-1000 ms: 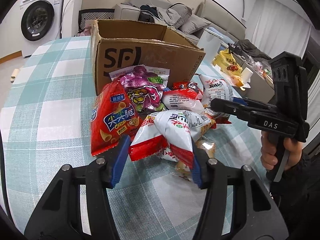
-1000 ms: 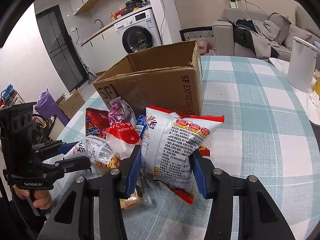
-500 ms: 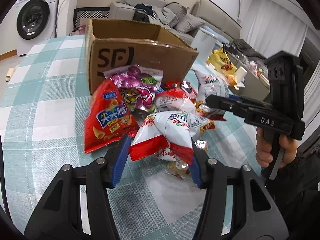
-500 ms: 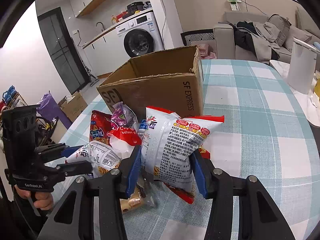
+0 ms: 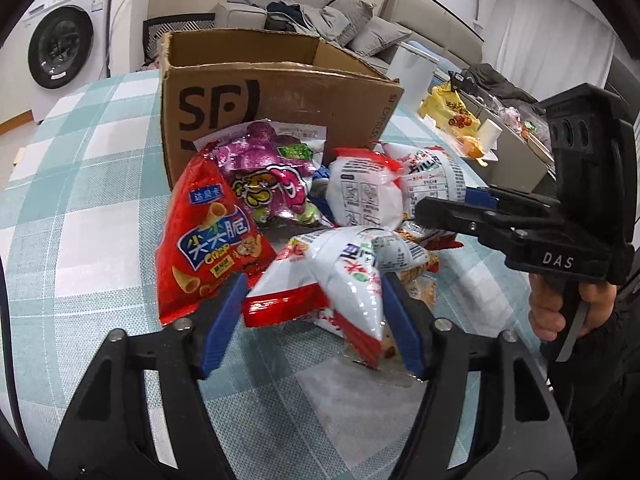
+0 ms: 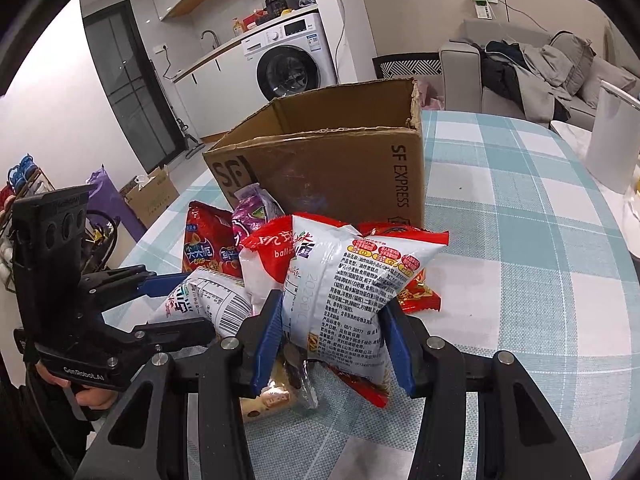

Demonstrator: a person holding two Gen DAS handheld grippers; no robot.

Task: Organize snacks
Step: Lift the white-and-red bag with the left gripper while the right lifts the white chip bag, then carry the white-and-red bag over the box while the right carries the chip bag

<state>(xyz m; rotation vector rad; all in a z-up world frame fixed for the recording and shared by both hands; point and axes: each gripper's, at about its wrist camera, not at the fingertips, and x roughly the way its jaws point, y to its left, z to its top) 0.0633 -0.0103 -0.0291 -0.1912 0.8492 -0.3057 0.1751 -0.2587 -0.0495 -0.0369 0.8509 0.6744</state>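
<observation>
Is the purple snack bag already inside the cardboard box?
No, the purple snack bag leans against the outside front of the cardboard box, on the table with the other snacks.

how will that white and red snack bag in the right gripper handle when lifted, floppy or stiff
The white and red snack bag looks air-puffed, so probably light and squashy rather than stiff. Its glossy film may slip between the right gripper pads. Its loose lower corner likely flops.

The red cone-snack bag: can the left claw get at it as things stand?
Probably not yet: the left claw is shut on a white-and-red bag. The red cone-snack bag lies uncovered just beside it.
</observation>
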